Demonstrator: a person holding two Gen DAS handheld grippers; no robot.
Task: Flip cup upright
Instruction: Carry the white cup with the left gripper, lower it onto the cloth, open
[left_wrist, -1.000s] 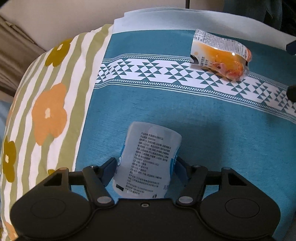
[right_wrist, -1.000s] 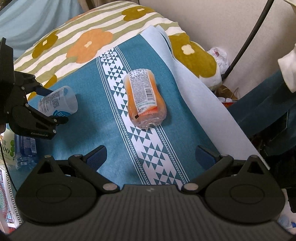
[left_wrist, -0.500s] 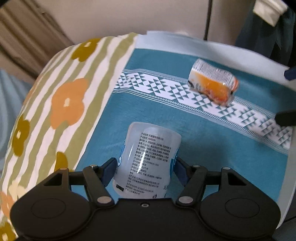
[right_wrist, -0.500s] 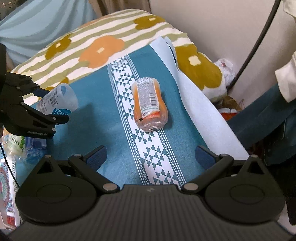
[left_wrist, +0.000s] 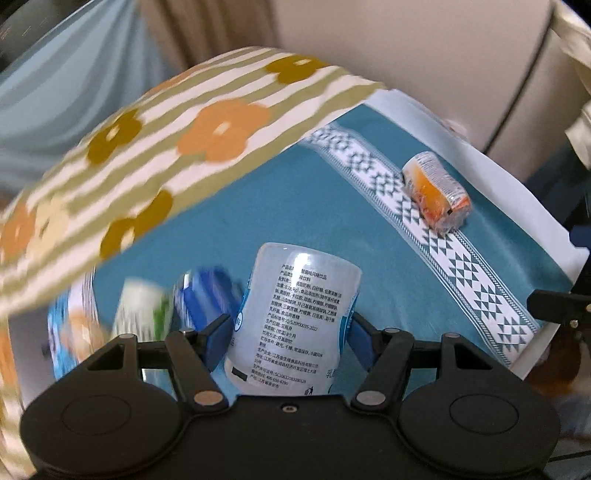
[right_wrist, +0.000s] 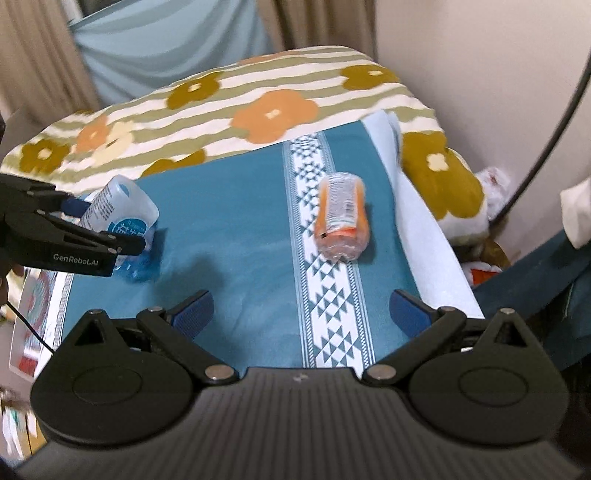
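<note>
orange cup (right_wrist: 341, 218) lies on its side on the white triangle band of the teal cloth (right_wrist: 229, 236), well apart from the left tool (left_wrist: 291, 325), nothing between them. floral striped cover (right_wrist: 207, 110) behind, blurred packages (left_wrist: 147, 314) off the cloth's left edge, curtains and wall beyond. left tool clamps the pale blue cup (left_wrist: 295, 317), lifted and tilted, long axis along the fingers, rounded end pointing away. right tool (right_wrist: 301, 308) hovers wide open, holding nothing.
</note>
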